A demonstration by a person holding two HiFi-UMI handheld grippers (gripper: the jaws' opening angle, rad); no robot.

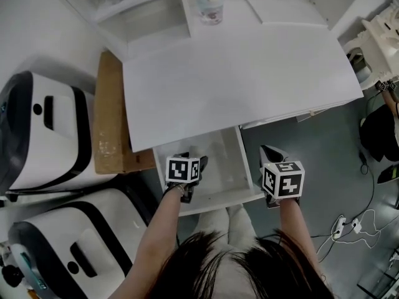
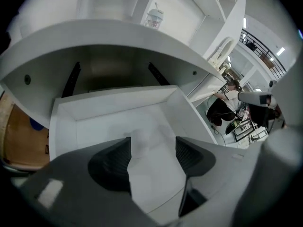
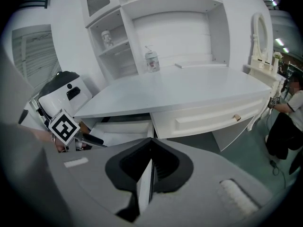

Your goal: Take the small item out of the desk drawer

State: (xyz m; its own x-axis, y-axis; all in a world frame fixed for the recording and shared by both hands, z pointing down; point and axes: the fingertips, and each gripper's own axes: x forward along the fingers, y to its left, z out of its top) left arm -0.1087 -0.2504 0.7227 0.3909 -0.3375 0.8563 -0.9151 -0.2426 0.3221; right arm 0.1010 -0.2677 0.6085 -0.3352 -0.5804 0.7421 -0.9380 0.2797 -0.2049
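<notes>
The white desk (image 1: 249,73) has its left drawer (image 1: 245,161) pulled out toward me. My left gripper (image 1: 192,159) reaches down into the drawer with its jaws open. In the left gripper view a small, pale, blurred item (image 2: 138,137) lies on the drawer floor (image 2: 118,122) between the open fingertips of the left gripper (image 2: 152,143); I cannot tell whether they touch it. My right gripper (image 1: 268,149) is at the drawer's front right corner. In its own view the right gripper (image 3: 151,157) is shut on a thin white edge, apparently the drawer's panel (image 3: 143,183).
A clear bottle (image 1: 210,5) stands at the back of the desk. Two white and black machines (image 1: 43,129) and a brown board (image 1: 109,111) fill the left side. A closed drawer with a small knob (image 3: 233,117) lies right. Cables (image 1: 343,226) trail on the floor; a person (image 3: 284,112) is far right.
</notes>
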